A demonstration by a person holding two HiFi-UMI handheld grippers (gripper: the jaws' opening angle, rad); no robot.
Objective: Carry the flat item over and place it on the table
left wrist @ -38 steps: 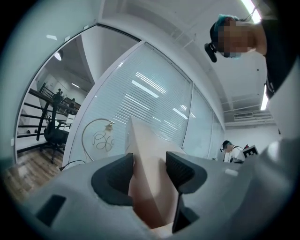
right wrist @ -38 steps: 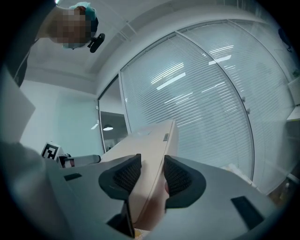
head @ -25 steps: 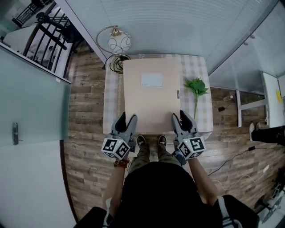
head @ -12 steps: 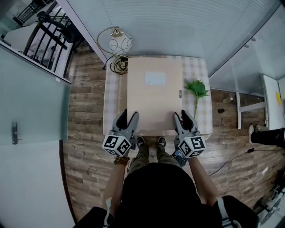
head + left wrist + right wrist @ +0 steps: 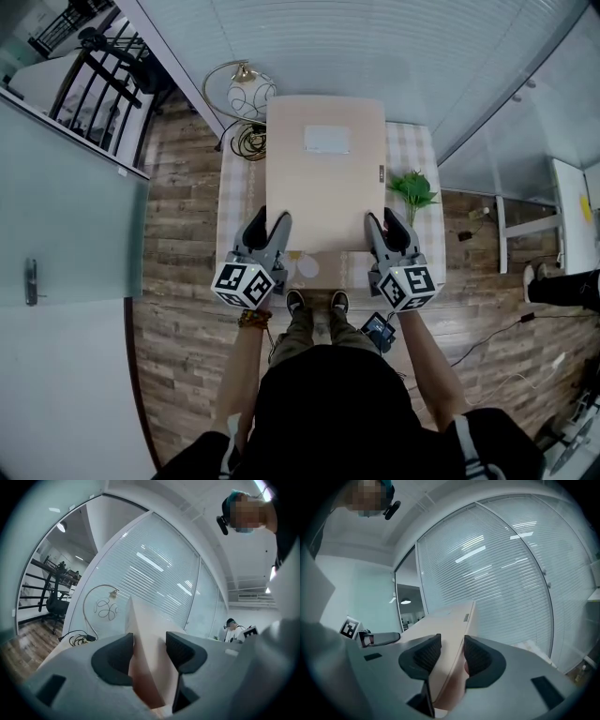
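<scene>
Flat item [image 5: 325, 178]: large thin rectangular cardboard box, smooth, pale tan, pale label on top face. Held over table [image 5: 234, 211], which is draped in checked cloth; contact with cloth cannot be told. Left near edge is clamped between dark ribbed pads of left gripper [image 5: 272, 221], right near edge by right gripper [image 5: 382, 221]. 2 grey moulded gripper bodies. Green leafy sprig [image 5: 412, 187] is seen beside box.

Open table [image 5: 236, 206] strip left of the flat box [image 5: 326, 187]; plant [image 5: 413, 187] close at right, lamp [image 5: 251, 92] far left.
</scene>
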